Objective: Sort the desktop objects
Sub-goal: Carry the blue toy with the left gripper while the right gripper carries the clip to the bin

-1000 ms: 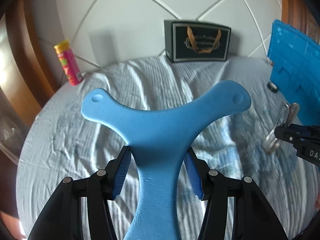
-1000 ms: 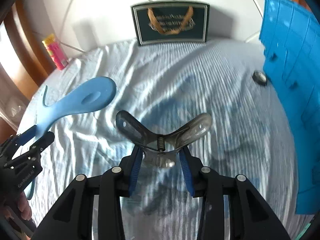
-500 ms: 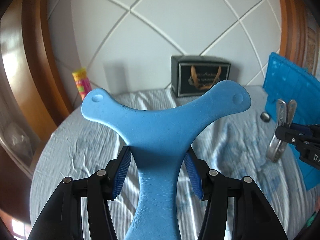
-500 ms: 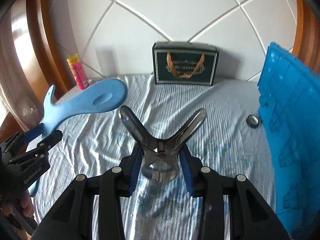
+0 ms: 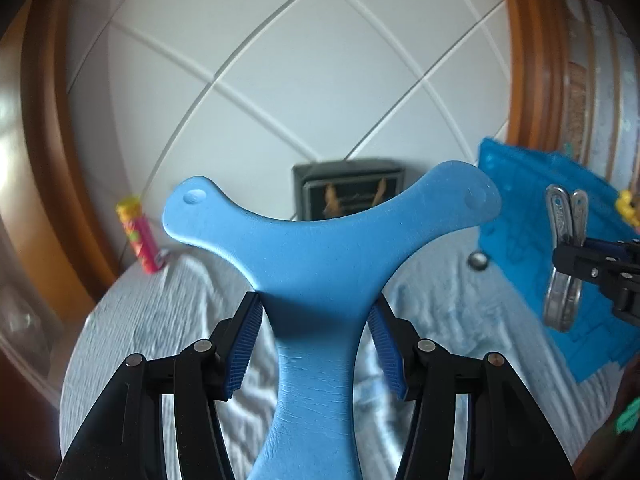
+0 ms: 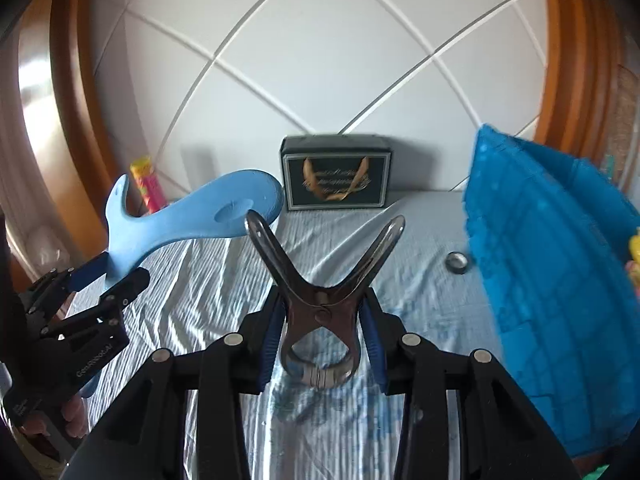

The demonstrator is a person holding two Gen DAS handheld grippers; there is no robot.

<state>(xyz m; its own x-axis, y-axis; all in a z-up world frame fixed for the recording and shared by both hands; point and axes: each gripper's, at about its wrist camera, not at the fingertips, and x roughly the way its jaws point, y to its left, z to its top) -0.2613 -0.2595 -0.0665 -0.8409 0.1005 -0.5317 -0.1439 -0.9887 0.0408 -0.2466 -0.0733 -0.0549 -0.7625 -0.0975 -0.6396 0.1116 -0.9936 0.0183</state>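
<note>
A round table under a wrinkled pale blue-and-white striped cloth [image 6: 224,276] is filling the lower part of both views, in front of a white wall crossed by diagonal lines. A large bright blue ridged mat [image 6: 556,264] is standing tilted along the table's right edge. A dark box with a gold emblem [image 6: 336,172] is sitting at the back against the wall. The left gripper [image 5: 316,332] is clamping the stem of a blue three-armed foam piece [image 5: 320,256] between its pads and holding it in the air above the cloth. The right gripper [image 6: 320,332] is squeezing a shiny metal spring clamp [image 6: 320,300], its two handles fanning upward, also off the table. A pink-and-yellow tube [image 5: 140,236] is standing at the back left. A small dark round object [image 6: 458,262] is lying just beside the mat.
</note>
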